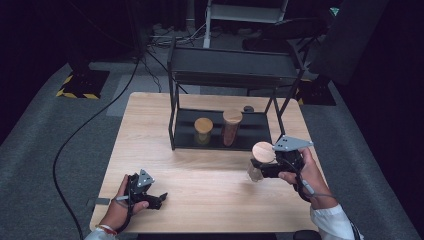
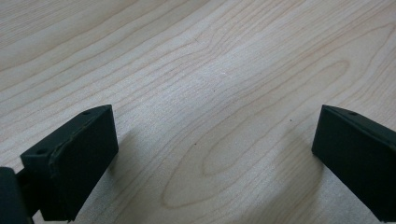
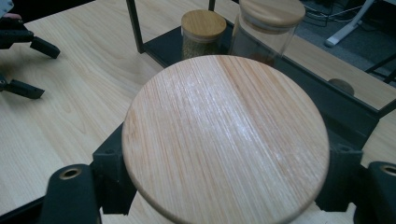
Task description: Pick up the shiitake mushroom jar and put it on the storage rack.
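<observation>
The right gripper clamps a wooden-lidded jar between its jaws, beyond it a rack. The left gripper rests wide open, empty, on the table.

A black rack stands on the table. On its lower shelf, 2 wood-lidded jars sit side by side: a short jar and a tall jar.

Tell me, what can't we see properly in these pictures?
- Contents of the clear glass jar with round wooden lid held by the right hand-held gripper: the lid covers it in the right gripper view; too small in the high view.
- Small dark round thing behind the black metal shelf rack: too small to identify.
</observation>
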The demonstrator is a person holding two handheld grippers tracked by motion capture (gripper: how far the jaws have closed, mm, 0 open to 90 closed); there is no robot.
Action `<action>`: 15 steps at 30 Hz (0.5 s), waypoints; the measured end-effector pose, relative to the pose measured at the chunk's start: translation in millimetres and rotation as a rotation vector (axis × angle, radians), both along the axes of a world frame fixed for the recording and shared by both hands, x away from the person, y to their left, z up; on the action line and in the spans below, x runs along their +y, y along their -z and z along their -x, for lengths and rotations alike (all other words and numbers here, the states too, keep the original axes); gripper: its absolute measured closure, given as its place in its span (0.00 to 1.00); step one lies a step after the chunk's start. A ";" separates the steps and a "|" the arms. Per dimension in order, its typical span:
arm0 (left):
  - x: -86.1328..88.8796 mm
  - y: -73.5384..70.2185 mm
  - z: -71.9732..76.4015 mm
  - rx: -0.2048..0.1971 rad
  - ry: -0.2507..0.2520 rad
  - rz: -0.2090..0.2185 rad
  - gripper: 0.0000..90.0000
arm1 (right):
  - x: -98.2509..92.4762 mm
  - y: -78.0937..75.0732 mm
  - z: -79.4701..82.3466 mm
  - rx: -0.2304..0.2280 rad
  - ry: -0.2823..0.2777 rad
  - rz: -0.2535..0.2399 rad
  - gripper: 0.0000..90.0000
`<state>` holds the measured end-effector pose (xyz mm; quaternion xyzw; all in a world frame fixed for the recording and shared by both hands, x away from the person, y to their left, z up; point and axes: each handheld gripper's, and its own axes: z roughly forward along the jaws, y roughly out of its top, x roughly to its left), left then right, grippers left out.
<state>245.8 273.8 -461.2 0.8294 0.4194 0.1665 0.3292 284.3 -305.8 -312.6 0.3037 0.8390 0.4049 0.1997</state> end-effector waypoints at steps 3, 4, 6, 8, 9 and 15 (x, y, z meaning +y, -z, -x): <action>0.1 0.2 0.1 0.000 0.000 0.002 0.00 | 2.8 -2.5 -3.2 -0.003 0.003 0.005 0.28; 0.0 0.2 0.1 0.000 -0.001 0.002 0.00 | 2.8 -2.5 -3.2 -0.003 0.003 0.005 0.28; 0.1 0.1 0.0 0.000 0.000 0.001 0.00 | 4.4 -4.1 -5.9 -0.002 0.005 0.006 0.28; 0.1 0.1 0.0 0.000 0.000 0.001 0.00 | 6.8 -6.6 -9.2 0.000 0.010 0.008 0.28; 0.1 0.1 0.0 0.000 0.000 0.001 0.00 | 6.8 -6.6 -9.2 0.000 0.010 0.008 0.28; 0.1 0.1 0.0 0.000 0.000 0.001 0.00 | 9.5 -11.2 -15.6 -0.002 0.027 0.004 0.28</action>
